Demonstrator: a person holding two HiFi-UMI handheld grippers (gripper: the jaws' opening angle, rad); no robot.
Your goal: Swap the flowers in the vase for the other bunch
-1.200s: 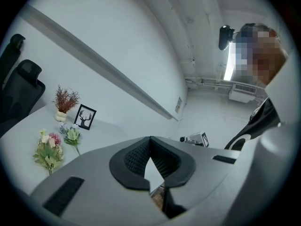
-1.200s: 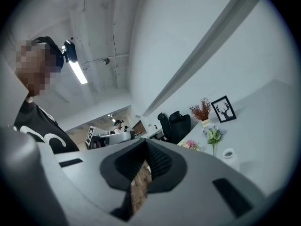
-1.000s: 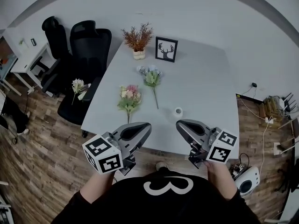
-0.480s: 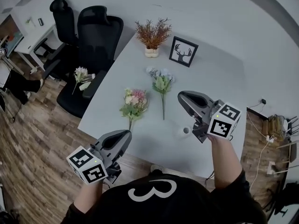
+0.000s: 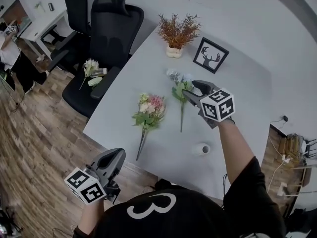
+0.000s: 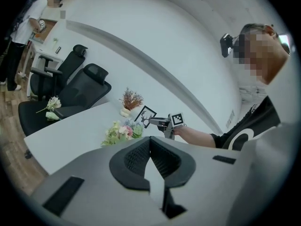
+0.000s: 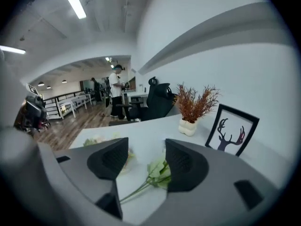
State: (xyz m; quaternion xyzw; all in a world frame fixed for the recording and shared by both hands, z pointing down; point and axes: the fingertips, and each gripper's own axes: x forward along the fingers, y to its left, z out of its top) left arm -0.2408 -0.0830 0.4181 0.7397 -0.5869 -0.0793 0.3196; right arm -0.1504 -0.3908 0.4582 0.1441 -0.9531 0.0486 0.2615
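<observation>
Our right gripper (image 5: pixel 191 93) (image 7: pixel 145 147) has just been opening its jaws. They stand apart over the leafy stem of the blue-and-white bunch (image 5: pixel 179 82) (image 7: pixel 157 171), which lies flat on the white table (image 5: pixel 247 98) between them, and the pads do not press it. Our left gripper (image 5: pixel 118 157) (image 6: pixel 150 142) has its jaws together on nothing, low off the table's near corner.

The only writing we can read is a white "3" on the black shirt (image 5: pixel 148 205); each gripper's cube carries black-and-white square markers. The pink bunch (image 5: pixel 150 108) lies beside the blue one. The vase (image 5: pixel 174 52) with russet sprigs (image 5: pixel 178 29) stands at the far end next to a framed deer picture (image 5: pixel 211 56).

A second ago both grippers hung closed at the near edge. Since then the right one has reached out to the flowers and the left has dropped back.
</observation>
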